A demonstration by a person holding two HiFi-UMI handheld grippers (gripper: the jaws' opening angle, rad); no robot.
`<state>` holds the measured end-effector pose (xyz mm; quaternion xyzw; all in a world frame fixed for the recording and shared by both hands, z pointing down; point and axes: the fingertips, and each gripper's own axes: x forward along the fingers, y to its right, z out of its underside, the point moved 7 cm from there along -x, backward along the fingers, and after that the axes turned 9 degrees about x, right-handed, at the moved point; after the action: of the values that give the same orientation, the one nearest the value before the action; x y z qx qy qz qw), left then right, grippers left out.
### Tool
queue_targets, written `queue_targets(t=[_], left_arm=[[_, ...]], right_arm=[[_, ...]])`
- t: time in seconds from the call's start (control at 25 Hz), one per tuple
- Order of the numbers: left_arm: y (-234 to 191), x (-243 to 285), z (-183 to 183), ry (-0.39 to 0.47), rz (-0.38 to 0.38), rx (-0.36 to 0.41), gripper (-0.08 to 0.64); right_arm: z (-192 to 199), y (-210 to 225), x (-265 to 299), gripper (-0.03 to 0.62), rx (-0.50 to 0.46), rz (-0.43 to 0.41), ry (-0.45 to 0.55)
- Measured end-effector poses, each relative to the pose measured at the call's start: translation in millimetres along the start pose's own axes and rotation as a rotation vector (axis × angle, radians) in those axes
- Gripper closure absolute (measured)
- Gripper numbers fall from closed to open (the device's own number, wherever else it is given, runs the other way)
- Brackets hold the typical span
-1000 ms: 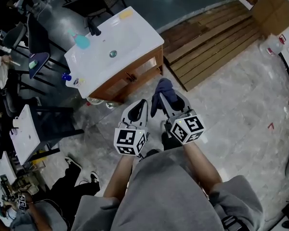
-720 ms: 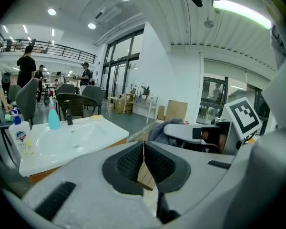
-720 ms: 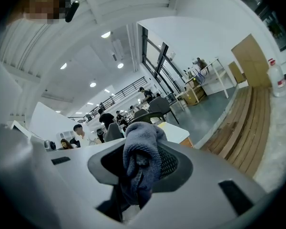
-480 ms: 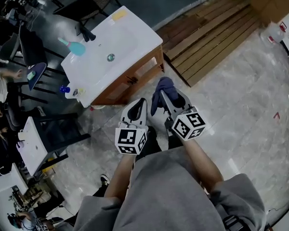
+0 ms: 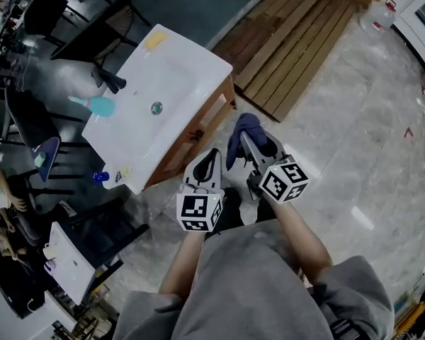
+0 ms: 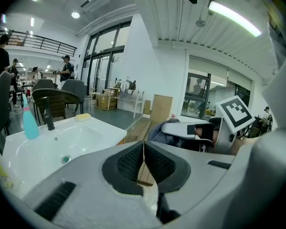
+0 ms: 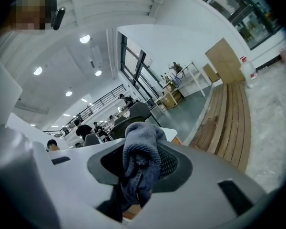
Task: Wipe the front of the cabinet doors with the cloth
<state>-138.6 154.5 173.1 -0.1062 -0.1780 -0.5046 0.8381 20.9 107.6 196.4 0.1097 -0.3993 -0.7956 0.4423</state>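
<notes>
Blue-grey cloth (image 7: 139, 159) is pinched in your right gripper (image 5: 245, 139). Its jaws are clamped on the cloth, and a soft bunch of it puffs out past the tips. The cloth is up in the air in front of you, near the wooden cabinet doors (image 5: 202, 119) but not touching them. Your left gripper (image 6: 143, 151) has its jaws pressed together with nothing between them. The cloth looks light and floppy, a bit like a thick sock, so it will likely fold and squash when you push it on the wood. That is good for wiping, because it can lie flat on a door. But it could also slip out if you rub hard, so squeeze firmly on the bunched part, right where the jaws have it. It looks dry, though that is hard to tell from here. It will not break, and it should not scratch the wood. The doors sit low down under the white sink top (image 5: 163, 69), so you will probably need to bend or reach down to them. A small dark handle (image 5: 195, 134) sticks out from the front. The cloth may catch on it, so go around it slowly. The wiping has not begun yet.
</notes>
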Motion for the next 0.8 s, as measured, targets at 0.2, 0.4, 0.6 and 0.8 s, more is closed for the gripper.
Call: queue_targets(t=[0.2,0.4,0.6,0.8], left_arm=[[-26.0,8.5,7.0,0.003,0.071,0.014,0.545],[-40.2,26.9,16.4,-0.018,0.107,0.022,0.545],[-42.5,55.8,22.8,-0.034,0.096,0.019,0.545],[-38.5,87.1,23.6,-0.047,0.062,0.021,0.545]], right_arm=[[10.8,4.2,18.0,0.466,0.047,0.057,0.052],[16.1,21.4,33.8,0.466,0.098,0.088,0.080],[10.0,50.0,49.6,0.466,0.138,0.088,0.080],[2.4,78.9,64.5,0.467,0.166,0.061,0.053]])
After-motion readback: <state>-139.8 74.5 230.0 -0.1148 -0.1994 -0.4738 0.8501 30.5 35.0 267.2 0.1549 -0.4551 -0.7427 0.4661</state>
